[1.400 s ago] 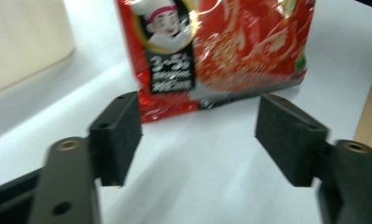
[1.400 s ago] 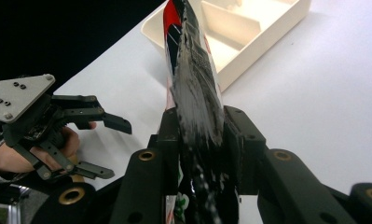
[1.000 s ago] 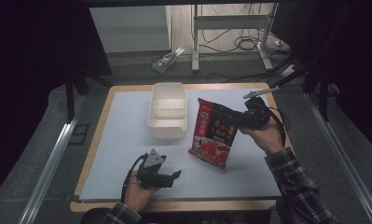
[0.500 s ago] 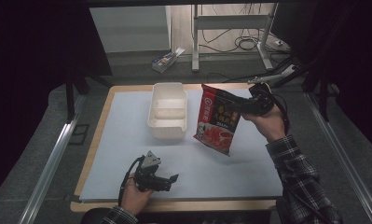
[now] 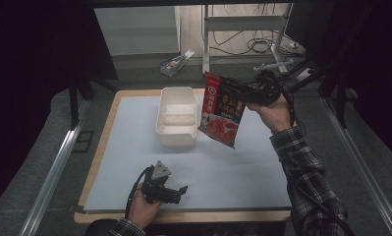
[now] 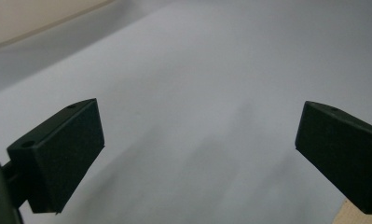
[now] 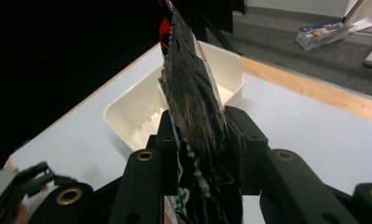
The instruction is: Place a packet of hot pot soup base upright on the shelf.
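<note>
I've lifted the red packet (image 5: 223, 109), pinched in my right claw (image 5: 252, 94), beside the tray (image 5: 176, 118); my left claw (image 5: 176, 191), jaws just spread, stays at the near edge.

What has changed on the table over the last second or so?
The right gripper has lifted the red packet off the sheet, up and toward the white tray. The left gripper kept its place; its jaws have just been opening, empty. The tray stayed put.

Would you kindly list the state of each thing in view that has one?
Red snack packet: lifted off the table, clamped at its edge.
Cream tray: upright on the white mat, empty.
Right hand-held gripper: shut on the packet.
Left hand-held gripper: jaws just opened, nothing between them.
</note>
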A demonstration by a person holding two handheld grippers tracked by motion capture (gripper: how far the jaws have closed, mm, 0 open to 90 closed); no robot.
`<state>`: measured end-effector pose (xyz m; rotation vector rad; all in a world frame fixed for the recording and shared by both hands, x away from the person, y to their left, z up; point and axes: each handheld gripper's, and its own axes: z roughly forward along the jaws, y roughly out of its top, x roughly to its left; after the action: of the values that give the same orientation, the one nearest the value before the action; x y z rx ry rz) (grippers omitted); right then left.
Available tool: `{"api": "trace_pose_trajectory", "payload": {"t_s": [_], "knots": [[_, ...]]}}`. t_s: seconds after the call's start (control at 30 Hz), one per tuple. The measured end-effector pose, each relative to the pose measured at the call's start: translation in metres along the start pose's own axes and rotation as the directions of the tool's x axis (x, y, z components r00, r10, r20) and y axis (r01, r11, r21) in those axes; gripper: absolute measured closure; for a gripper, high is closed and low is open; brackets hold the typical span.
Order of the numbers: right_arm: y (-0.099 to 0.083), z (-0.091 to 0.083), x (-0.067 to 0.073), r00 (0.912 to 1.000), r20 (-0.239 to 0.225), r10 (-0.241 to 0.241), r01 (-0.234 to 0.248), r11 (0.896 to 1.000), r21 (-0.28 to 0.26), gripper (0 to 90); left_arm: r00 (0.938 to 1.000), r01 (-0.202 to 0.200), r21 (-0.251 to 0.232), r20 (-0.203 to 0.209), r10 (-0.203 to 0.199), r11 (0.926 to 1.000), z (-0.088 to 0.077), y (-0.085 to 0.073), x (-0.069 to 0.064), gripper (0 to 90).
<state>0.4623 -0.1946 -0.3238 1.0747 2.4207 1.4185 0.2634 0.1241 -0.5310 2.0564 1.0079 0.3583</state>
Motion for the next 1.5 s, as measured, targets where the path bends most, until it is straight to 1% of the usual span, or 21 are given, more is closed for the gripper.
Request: {"api": "trace_pose_trajectory", "payload": {"t_s": [0.13, 0.23, 0.27, 0.33, 0.43, 0.47, 0.57, 0.67, 0.7, 0.73, 0.8, 0.83, 0.87, 0.97, 1.07, 1.1, 1.13, 1.2, 1.27, 1.33, 1.5], "knots": [[0.008, 0.005, 0.003, 1.0000, 0.000, -0.005, 0.005, 1.000, -0.011, 67.9, 0.9998, -0.012, 0.000, -0.018, 0.012, 0.9999, -0.001, 0.000, 0.000, 0.0], [0.017, 0.013, 0.006, 0.9999, -0.005, -0.010, 0.010, 1.000, -0.017, 68.0, 0.9998, -0.001, -0.013, -0.018, 0.000, 0.9999, -0.003, -0.001, 0.002, 0.0], [0.017, 0.013, 0.006, 0.9999, -0.005, -0.010, 0.010, 1.000, -0.017, 68.0, 0.9999, 0.005, -0.015, -0.016, -0.005, 0.9999, -0.004, -0.001, 0.002, 0.0], [0.022, 0.021, 0.009, 0.9999, -0.006, -0.014, 0.014, 1.000, -0.018, 68.0, 0.9998, 0.007, -0.016, -0.018, -0.008, 0.9999, -0.006, -0.002, 0.004, 0.0], [0.027, 0.030, 0.011, 0.9999, -0.007, -0.015, 0.014, 1.000, -0.019, 68.1, 0.9996, 0.028, -0.033, -0.003, -0.028, 0.9991, -0.009, -0.004, 0.006, 0.1], [0.027, 0.030, 0.011, 0.9999, -0.007, -0.015, 0.014, 1.000, -0.019, 68.1, 0.9996, 0.028, -0.033, -0.003, -0.028, 0.9991, -0.009, -0.004, 0.006, 0.3], [0.032, 0.042, 0.016, 0.9999, -0.009, -0.011, 0.011, 1.000, -0.025, 68.0, 0.9986, 0.048, -0.047, 0.023, -0.047, 0.9977, -0.010, -0.004, 0.007, 0.8], [0.033, 0.049, 0.019, 0.9998, -0.015, -0.010, 0.009, 1.000, -0.028, 68.0, 0.9987, 0.045, -0.046, 0.027, -0.044, 0.9979, -0.010, -0.004, 0.005, 1.1], [0.035, 0.056, 0.021, 0.9997, -0.022, -0.007, 0.006, 1.000, -0.028, 68.0, 0.9992, 0.032, -0.042, 0.024, -0.031, 0.9986, -0.010, -0.004, 0.004, 1.1], [0.035, 0.056, 0.021, 0.9997, -0.022, -0.007, 0.006, 1.000, -0.028, 68.0, 0.9992, 0.032, -0.042, 0.024, -0.031, 0.9986, -0.010, -0.004, 0.004, 1.2], [0.037, 0.066, 0.025, 0.9996, -0.026, -0.008, 0.007, 1.000, -0.028, 68.0, 0.9996, 0.018, -0.040, 0.021, -0.017, 0.9990, -0.010, -0.003, 0.002, 1.4], [0.037, 0.066, 0.025, 0.9996, -0.026, -0.008, 0.007, 1.000, -0.028, 68.0, 0.9998, 0.014, -0.039, 0.018, -0.013, 0.9991, -0.010, -0.003, 0.002, 1.4], [0.039, 0.073, 0.027, 0.9997, -0.022, -0.011, 0.010, 1.000, -0.026, 68.0, 0.9998, 0.011, -0.038, 0.018, -0.010, 0.9992, -0.010, -0.003, 0.001, 1.4], [0.041, 0.078, 0.029, 0.9998, -0.016, -0.015, 0.014, 1.000, -0.027, 68.0, 0.9997, 0.012, -0.035, 0.021, -0.011, 0.9993, -0.010, -0.003, 0.001, 1.5], [0.046, 0.090, 0.033, 0.9997, -0.012, -0.021, 0.021, 0.999, -0.032, 67.9, 0.9987, 0.029, -0.026, 0.043, -0.028, 0.9992, -0.009, -0.003, 0.001, 2.1], [0.046, 0.090, 0.033, 0.9997, -0.012, -0.021, 0.021, 0.999, -0.032, 67.9, 0.9987, 0.029, -0.026, 0.043, -0.028, 0.9992, -0.009, -0.003, 0.001, 2.1], [0.047, 0.096, 0.035, 0.9996, -0.015, -0.024, 0.023, 0.999, -0.036, 68.0, 0.9986, 0.029, -0.024, 0.045, -0.028, 0.9993, -0.008, -0.003, 0.001, 2.2], [0.048, 0.099, 0.036, 0.9996, -0.017, -0.024, 0.024, 0.999, -0.037, 67.9, 0.9985, 0.029, -0.024, 0.046, -0.028, 0.9993, -0.008, -0.003, 0.001, 2.2], [0.049, 0.108, 0.038, 0.9993, -0.021, -0.031, 0.030, 0.999, -0.046, 67.9, 0.9985, 0.028, -0.025, 0.048, -0.027, 0.9993, -0.008, -0.003, 0.000, 2.4], [0.049, 0.111, 0.039, 0.9993, -0.021, -0.032, 0.031, 0.998, -0.046, 67.9, 0.9986, 0.027, -0.023, 0.047, -0.026, 0.9994, -0.008, -0.003, 0.000, 2.5], [0.047, 0.126, 0.043, 0.9984, -0.015, -0.054, 0.053, 0.997, -0.047, 67.9, 0.9985, 0.024, -0.014, 0.049, -0.023, 0.9996, -0.008, -0.003, 0.001, 2.7]]}}
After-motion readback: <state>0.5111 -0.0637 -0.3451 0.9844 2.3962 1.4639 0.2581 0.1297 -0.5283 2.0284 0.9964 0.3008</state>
